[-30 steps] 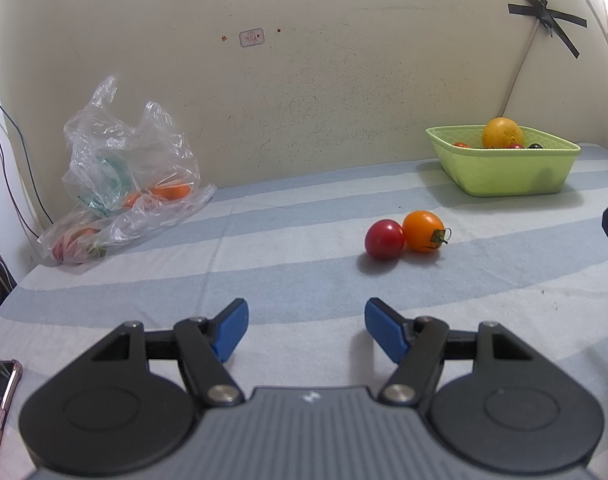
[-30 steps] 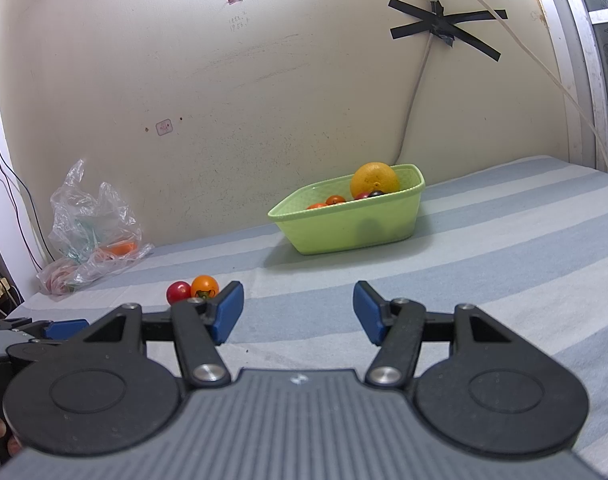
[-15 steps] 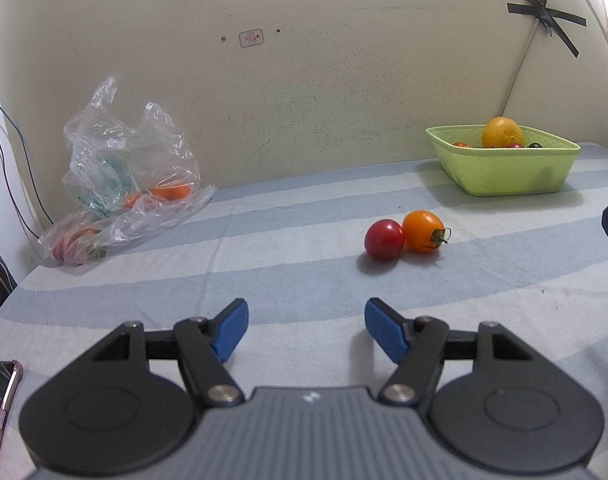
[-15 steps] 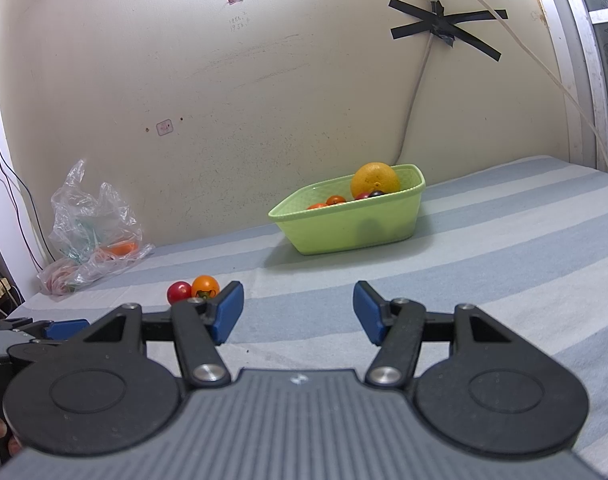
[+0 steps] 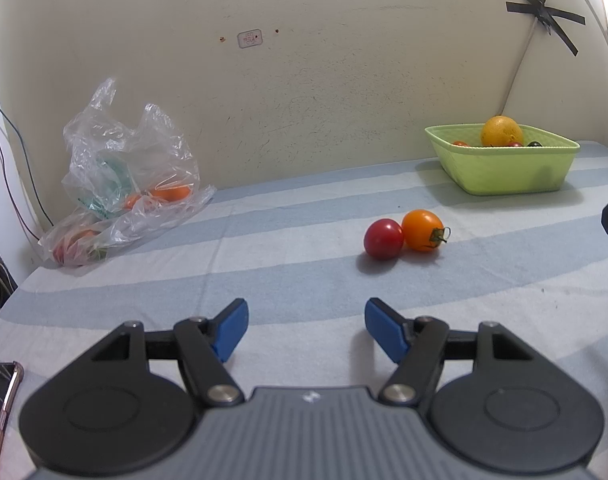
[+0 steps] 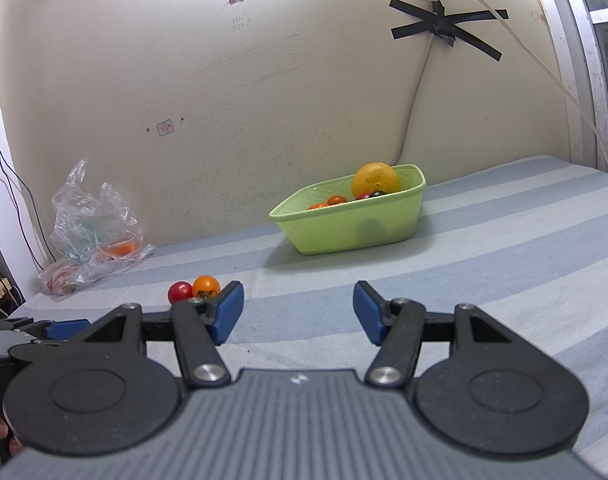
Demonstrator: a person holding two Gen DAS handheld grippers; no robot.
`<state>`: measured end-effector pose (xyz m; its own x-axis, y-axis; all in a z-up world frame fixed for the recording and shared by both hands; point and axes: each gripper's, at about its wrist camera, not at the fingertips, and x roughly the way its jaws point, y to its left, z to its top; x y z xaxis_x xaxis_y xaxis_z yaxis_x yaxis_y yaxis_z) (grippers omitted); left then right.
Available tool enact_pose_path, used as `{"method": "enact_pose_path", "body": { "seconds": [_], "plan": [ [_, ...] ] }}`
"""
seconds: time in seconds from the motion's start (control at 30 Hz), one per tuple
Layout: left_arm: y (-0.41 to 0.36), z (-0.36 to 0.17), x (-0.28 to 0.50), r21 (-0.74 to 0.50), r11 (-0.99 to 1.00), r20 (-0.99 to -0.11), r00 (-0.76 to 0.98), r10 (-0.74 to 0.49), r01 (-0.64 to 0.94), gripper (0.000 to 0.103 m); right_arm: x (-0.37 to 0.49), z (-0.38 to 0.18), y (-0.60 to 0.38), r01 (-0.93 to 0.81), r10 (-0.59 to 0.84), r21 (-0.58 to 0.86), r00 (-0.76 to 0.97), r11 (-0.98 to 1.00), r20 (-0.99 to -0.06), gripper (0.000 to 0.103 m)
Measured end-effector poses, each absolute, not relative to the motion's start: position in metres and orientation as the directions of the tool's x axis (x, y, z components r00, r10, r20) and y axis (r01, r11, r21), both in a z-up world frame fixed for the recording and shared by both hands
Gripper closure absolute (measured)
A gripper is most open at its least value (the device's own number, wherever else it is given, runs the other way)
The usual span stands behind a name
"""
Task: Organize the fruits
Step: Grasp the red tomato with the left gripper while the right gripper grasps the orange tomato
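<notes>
Both hand-held grippers, left (image 5: 306, 328) and right (image 6: 298, 312), gape empty; red tomato (image 5: 383, 239) touches orange tomato (image 5: 423, 230), well before the basket (image 5: 504, 172).

Small fruits behind the orange (image 5: 501, 130) sit mostly hidden below the green basket (image 5: 504, 168) rim. Plastic bag (image 5: 120, 176) contents blurred, unidentifiable. Phone (image 5: 2, 392) cut off at frame edge.

Black tape (image 6: 448, 26) crosses a cable on the wall; a phone (image 5: 2, 396) lies at the table edge.
</notes>
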<state>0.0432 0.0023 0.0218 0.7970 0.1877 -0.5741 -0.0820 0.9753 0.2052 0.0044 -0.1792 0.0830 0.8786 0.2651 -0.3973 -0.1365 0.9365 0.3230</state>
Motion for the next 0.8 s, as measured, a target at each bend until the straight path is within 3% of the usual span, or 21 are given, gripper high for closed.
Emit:
{"method": "enact_pose_path", "body": {
  "seconds": [0.5,0.67,0.8],
  "plan": [
    [0.003,0.023,0.044,0.200,0.977,-0.578,0.797,0.177,-0.072,0.037,0.005,0.084,-0.178,-0.137,0.266,0.322,0.877,0.937,-0.401,0.040],
    [0.026,0.031,0.051,0.067,0.994,-0.587,0.809,-0.027,0.082,0.037,0.030,0.087,-0.170,-0.282,0.410,0.322,0.785,0.904,-0.464,0.040],
    [0.040,0.037,0.062,0.053,0.966,-0.550,0.815,-0.182,0.252,0.040,0.070,0.096,-0.151,-0.470,0.544,0.282,0.653,0.836,-0.527,0.040]
  ]
}}
